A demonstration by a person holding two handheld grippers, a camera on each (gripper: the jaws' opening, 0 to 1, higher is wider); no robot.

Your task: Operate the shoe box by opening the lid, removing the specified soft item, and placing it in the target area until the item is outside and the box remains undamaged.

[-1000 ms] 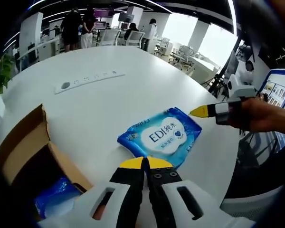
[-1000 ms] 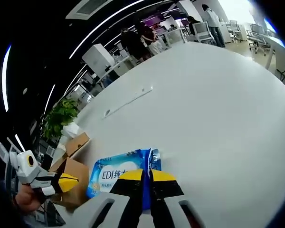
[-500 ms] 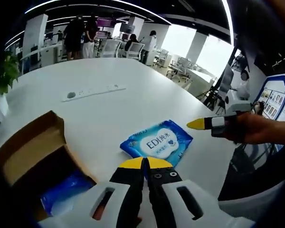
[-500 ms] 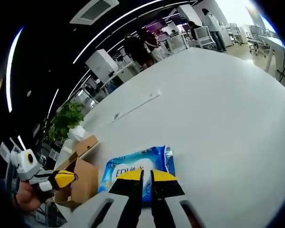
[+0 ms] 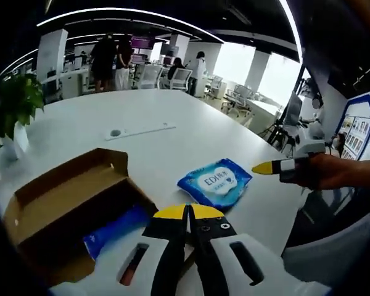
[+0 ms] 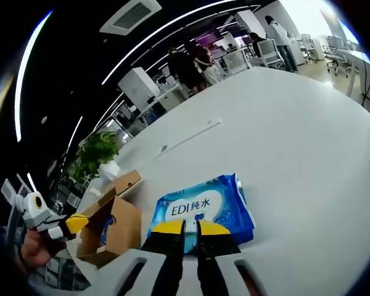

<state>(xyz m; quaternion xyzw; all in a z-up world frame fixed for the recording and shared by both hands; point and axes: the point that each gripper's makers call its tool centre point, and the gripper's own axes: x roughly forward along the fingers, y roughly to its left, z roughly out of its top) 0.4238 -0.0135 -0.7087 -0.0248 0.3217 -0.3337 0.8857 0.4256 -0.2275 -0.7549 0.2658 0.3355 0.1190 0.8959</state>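
Note:
An open brown cardboard shoe box lies at the left on the white table, its lid flap folded back. A blue pack rests inside it. A second blue wipes pack marked EDI lies flat on the table to the right of the box. My left gripper hovers shut and empty between box and pack. Held in a hand, my right gripper hangs just right of the pack, off it. In the right gripper view the pack lies just beyond my right gripper, whose jaws are shut and empty. The box and left gripper sit at the left.
A white power strip lies farther back on the table. A potted plant stands at the far left edge. People and office chairs are beyond the table. The table's edge runs close on the right.
Both views have pulled back and up, so more of the box shows. The right gripper has drawn away from the wipes pack, which lies still on the table.

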